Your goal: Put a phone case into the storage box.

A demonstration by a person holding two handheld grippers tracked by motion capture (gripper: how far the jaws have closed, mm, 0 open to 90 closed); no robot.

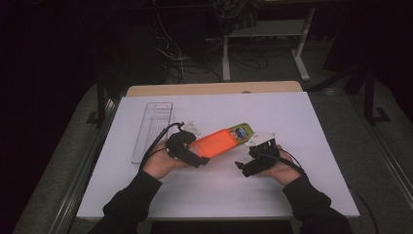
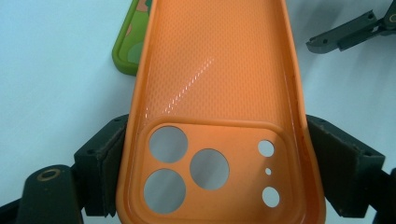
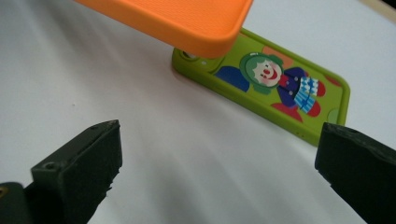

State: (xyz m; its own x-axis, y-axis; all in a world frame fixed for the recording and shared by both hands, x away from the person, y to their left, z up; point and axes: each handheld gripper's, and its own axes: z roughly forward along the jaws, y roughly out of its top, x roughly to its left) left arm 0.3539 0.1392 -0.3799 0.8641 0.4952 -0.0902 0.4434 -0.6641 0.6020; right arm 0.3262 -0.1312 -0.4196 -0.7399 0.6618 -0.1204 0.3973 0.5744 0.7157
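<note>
The white counter (image 1: 292, 126) carries a clear plastic tray (image 1: 153, 129) at its far left, well apart from the work in the middle. There the left hand-held gripper (image 1: 187, 148) is clamped on the camera-hole end of an orange phone case (image 1: 214, 142), one jaw pressing each long edge, as the left gripper view shows; the case is lifted off the counter and slants toward the far right, hollow side up. Its free end hangs over one end of a green phone case (image 3: 280, 88) printed with a clown, which lies flat on the counter. The right hand-held gripper (image 1: 253, 158) rests low near the right hand, its jaws wide apart and holding nothing, pointed at the green phone case just beyond them. The likely trouble is the soft orange case: squeezed across its width at one end only, it could bow or twist out of the jaws and drop onto the green one. A hasty reach by the right hand-held gripper could also knock the overhanging orange corner, or push the green case along the smooth counter instead of gripping it.
</note>
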